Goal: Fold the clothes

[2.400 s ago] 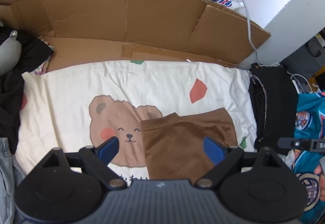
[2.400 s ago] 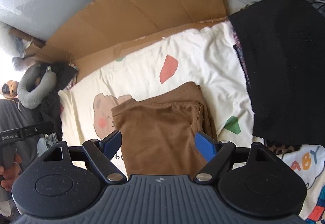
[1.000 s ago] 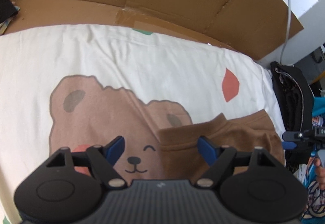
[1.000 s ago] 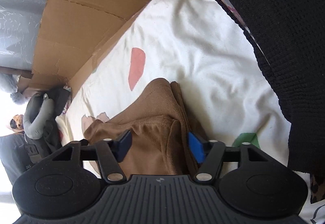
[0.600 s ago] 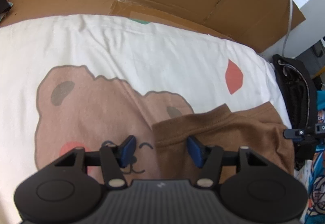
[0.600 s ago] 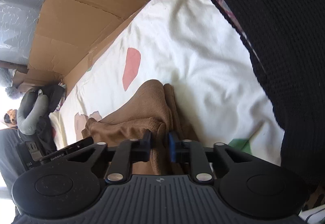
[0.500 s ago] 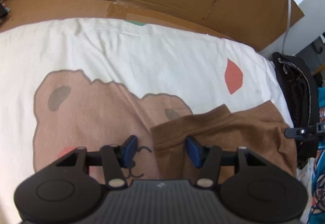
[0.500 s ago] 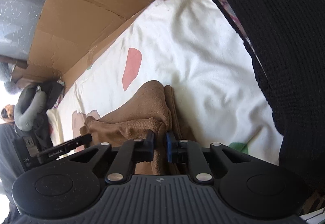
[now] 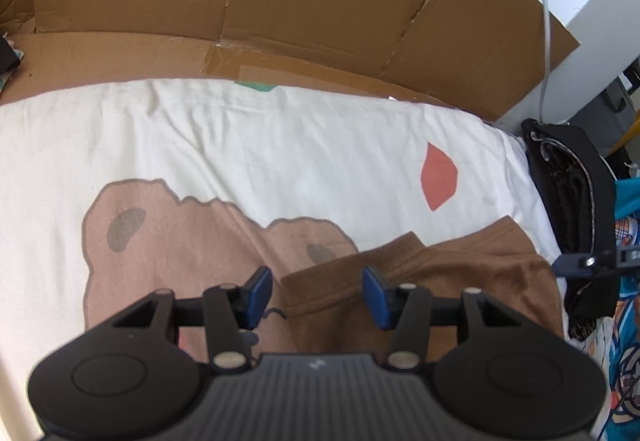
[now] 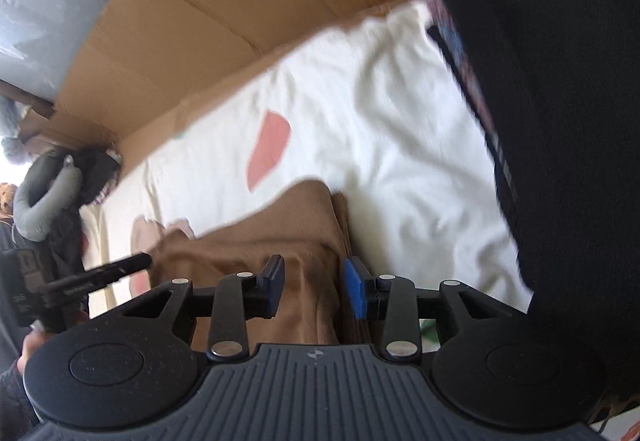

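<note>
Now both hand-held grippers, left (image 9: 316, 291) and right (image 10: 312, 283), gape over the folded brown garment (image 9: 420, 293).

Bright daylight all over, white sheet (image 9: 304, 145) nearly blown out. Right wrist view was motion-smeared; left stayed sharp. Heavy fisheye bending and dark corners on both.
</note>
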`<state>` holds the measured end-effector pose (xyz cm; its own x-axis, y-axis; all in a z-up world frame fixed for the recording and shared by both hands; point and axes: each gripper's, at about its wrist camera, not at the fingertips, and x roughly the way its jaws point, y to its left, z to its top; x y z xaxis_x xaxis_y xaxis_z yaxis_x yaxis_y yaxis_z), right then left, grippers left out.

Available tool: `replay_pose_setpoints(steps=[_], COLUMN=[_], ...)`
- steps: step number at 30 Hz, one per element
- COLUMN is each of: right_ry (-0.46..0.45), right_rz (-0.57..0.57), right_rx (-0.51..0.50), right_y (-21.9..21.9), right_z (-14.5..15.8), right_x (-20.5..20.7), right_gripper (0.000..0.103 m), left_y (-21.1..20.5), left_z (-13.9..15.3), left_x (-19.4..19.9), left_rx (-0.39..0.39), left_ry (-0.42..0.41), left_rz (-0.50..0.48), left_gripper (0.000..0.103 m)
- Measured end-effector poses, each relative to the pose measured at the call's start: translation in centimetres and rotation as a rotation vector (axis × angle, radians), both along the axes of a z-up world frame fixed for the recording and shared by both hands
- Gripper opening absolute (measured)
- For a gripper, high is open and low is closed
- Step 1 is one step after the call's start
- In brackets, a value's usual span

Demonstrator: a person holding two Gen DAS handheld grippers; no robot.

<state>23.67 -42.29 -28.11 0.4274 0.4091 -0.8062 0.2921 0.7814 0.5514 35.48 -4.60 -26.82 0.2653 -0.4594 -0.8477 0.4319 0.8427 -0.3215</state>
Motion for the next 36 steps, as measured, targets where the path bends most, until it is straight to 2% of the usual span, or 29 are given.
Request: replay_pose_setpoints(steps=[2,3,4,8,11,15,17,18,19,21,25,30,36], right_ry=[0.012,-0.004,-0.020,-0.085,-0.092,-0.070,-0.051,-0.043,-0.038,-0.016,0.023,0.077,0.114], right_rz=[0.020,0.023,0.026,0.037,0.032,0.026,0.052,0.066,0.080,0.127,0.237,0.296,0.319], right_rx=[-0.007,-0.025,-0.043,-0.116,-0.147,-0.117,-0.115,-0.116,-0.115,-0.108,-0.158,-0.199,-0.225], right_y=[0.5,0.5,0.5,0.5,0.1,-0.6,-0.4,-0.2,0.1,0.9,2.9,3.9,3.4], right_z=[-0.6,-0.3,-0.1,0.7,1.1,1.6,1.8,1.8,1.8,1.5,0.8,-0.8,-1.9], right_x=[0.0,-0.1,-0.1,-0.1,-0.1,-1.5,-2.4,-3.0,-3.6,-4.5,-6.1,-7.4,-8.1], right_gripper=[0.033,0.015,0.005,0.003,0.005,0.007,0.023,0.036,0.039,0.039,0.038,0.037,0.035], left_y=[-0.1,-0.2,-0.3,-0.9,-1.4,-1.4,-1.2,-1.0,-0.8,-0.4,0.2,0.7,0.5], left_z=[0.2,0.4,0.5,0.9,1.3,1.4,1.2,0.9,0.7,0.1,-1.1,-2.8,-3.7], left_x=[-0.5,-0.7,-0.9,-1.7,-2.1,-3.0,-3.7,-4.2,-4.6,-5.7,-7.9,-9.8,-11.3], left_rx=[0.000,0.001,0.003,0.007,0.013,0.016,0.024,0.032,0.038,0.048,0.090,0.096,0.109], left_ry=[-0.003,-0.004,-0.006,-0.017,-0.029,-0.005,0.028,0.043,0.060,0.097,0.142,0.225,0.251], left_rz=[-0.011,-0.018,-0.026,-0.051,-0.074,-0.094,-0.104,-0.108,-0.110,-0.113,-0.142,-0.146,-0.200], left_gripper=[0.053,0.053,0.053,0.053,0.053,0.054,0.054,0.054,0.054,0.054,0.054,0.052,0.054])
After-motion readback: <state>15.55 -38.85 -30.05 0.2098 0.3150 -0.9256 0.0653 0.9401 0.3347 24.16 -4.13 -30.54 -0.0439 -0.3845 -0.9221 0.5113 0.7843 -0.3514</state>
